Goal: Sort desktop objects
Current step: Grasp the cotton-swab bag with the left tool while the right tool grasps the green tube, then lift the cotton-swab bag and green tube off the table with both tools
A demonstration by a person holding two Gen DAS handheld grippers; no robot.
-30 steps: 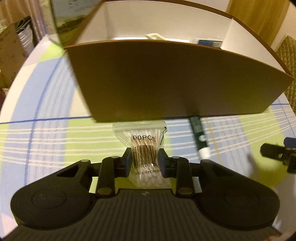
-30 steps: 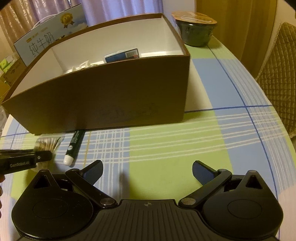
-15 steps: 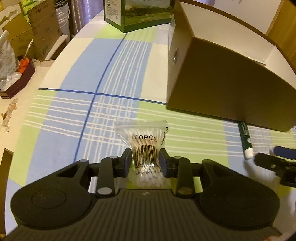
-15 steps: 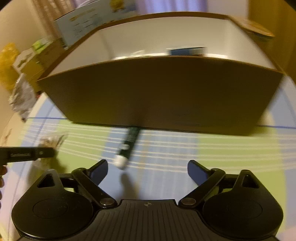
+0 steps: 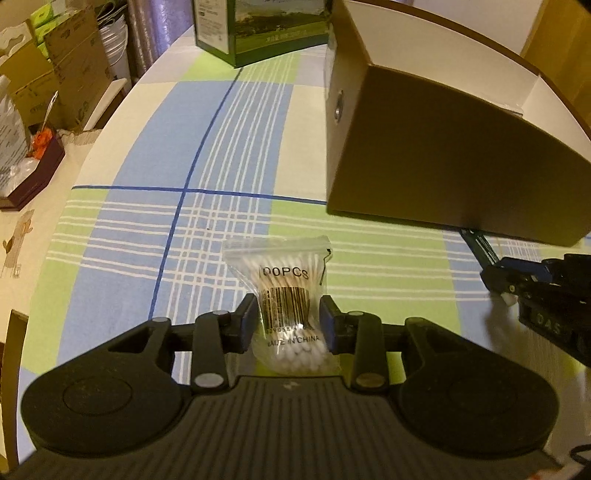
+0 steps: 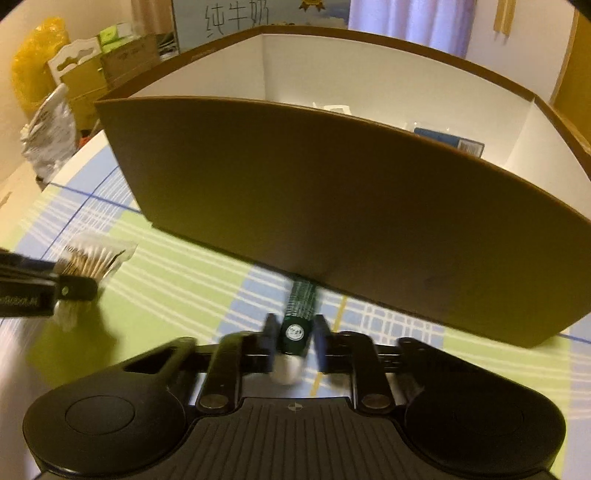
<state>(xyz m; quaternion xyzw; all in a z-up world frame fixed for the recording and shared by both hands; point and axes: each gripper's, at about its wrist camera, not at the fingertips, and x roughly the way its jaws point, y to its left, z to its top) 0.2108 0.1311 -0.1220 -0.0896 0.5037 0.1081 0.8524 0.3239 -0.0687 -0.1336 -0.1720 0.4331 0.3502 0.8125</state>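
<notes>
A clear bag of cotton swabs (image 5: 284, 280) with a barcode label lies on the checked tablecloth, and my left gripper (image 5: 289, 314) is shut on its lower part. A dark green tube with a white cap (image 6: 301, 302) lies at the foot of the brown open box (image 6: 332, 192). My right gripper (image 6: 295, 332) is closing on the tube, its pads against the tube's sides. In the left wrist view the box (image 5: 443, 155) stands to the right, with the tube (image 5: 476, 245) and the right gripper (image 5: 517, 280) below it. The right wrist view shows the swab bag (image 6: 92, 254) at far left.
Inside the box lie a blue packet (image 6: 448, 138) and a white item (image 6: 334, 109). A green carton (image 5: 258, 29) stands at the table's far end. Cardboard boxes (image 5: 66, 66) and a dark tray (image 5: 33, 177) sit beyond the table's left edge.
My right gripper moved left to the green tube and shut on it. My left gripper swung left, away from the box, still holding the swab bag.
</notes>
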